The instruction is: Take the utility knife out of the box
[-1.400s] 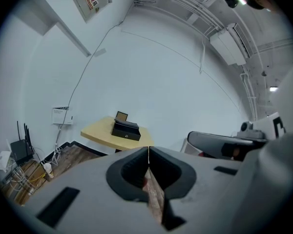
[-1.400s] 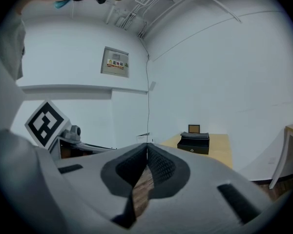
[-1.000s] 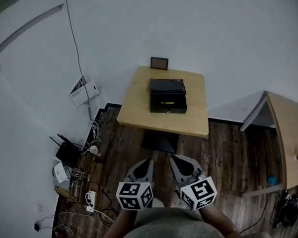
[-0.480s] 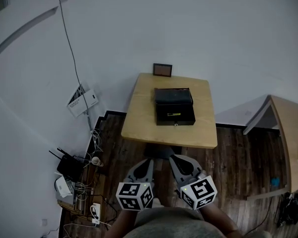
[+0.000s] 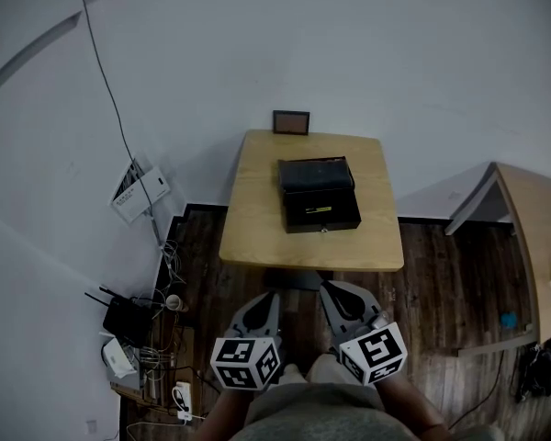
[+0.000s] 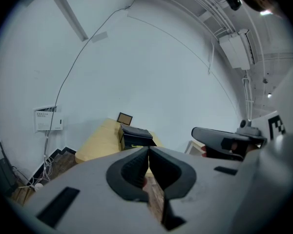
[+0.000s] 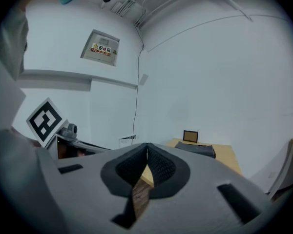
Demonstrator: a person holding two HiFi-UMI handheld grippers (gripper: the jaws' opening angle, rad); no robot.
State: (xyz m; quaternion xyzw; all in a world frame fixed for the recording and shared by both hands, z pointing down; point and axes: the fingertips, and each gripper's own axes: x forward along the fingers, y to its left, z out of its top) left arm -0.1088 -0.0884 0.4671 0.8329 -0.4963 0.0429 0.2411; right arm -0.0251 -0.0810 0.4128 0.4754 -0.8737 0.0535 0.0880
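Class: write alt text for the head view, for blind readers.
A black box sits on a small wooden table by a white wall. Below, the left gripper and right gripper point toward it, jaws shut.

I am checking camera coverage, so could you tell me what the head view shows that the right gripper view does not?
Only the head view looks down into the open black box, where a thin yellow item lies, and shows the router on the floor. Only the right gripper view shows the labelled panel high on the wall, and the right gripper close up, jaws together on nothing. Both show the wooden table, the box and the small frame by the wall.
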